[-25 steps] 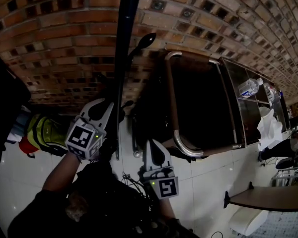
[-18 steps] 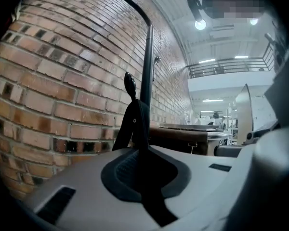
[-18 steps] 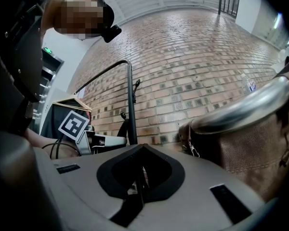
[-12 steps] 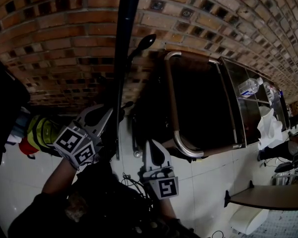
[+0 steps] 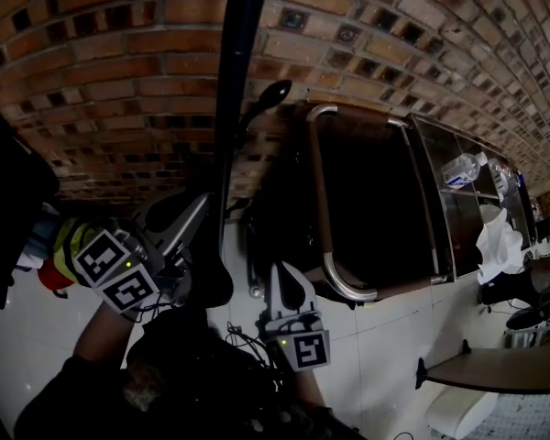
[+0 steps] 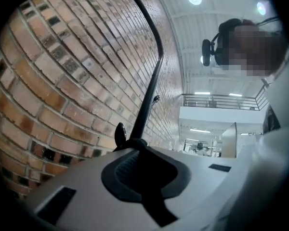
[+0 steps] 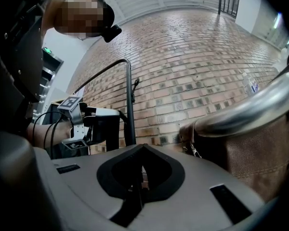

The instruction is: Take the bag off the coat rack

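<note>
A black coat rack pole (image 5: 227,108) with a curved hook (image 5: 273,71) stands against the brick wall. My left gripper (image 5: 204,207) is right beside the pole and shut, with a black strap-like piece pinched at its tips (image 6: 133,144). A dark rounded bag (image 5: 211,284) hangs just under it. In the right gripper view the same left gripper (image 7: 108,121) carries a black piece that hangs down beside the pole (image 7: 130,105). My right gripper (image 5: 277,268) is lower and to the right, shut and holding nothing (image 7: 143,147).
A dark brown chair with a chrome tube frame (image 5: 323,200) stands right of the pole, and it is close on the right in the right gripper view (image 7: 250,109). Yellow-green and red items (image 5: 69,246) lie at left. A shelf with a water bottle (image 5: 458,166) and a table (image 5: 495,365) are at right.
My left gripper has swung left and downward, turning its marker cube, while its tips stay near the pole. The dark bag under it shows more. The right gripper has hardly moved.
</note>
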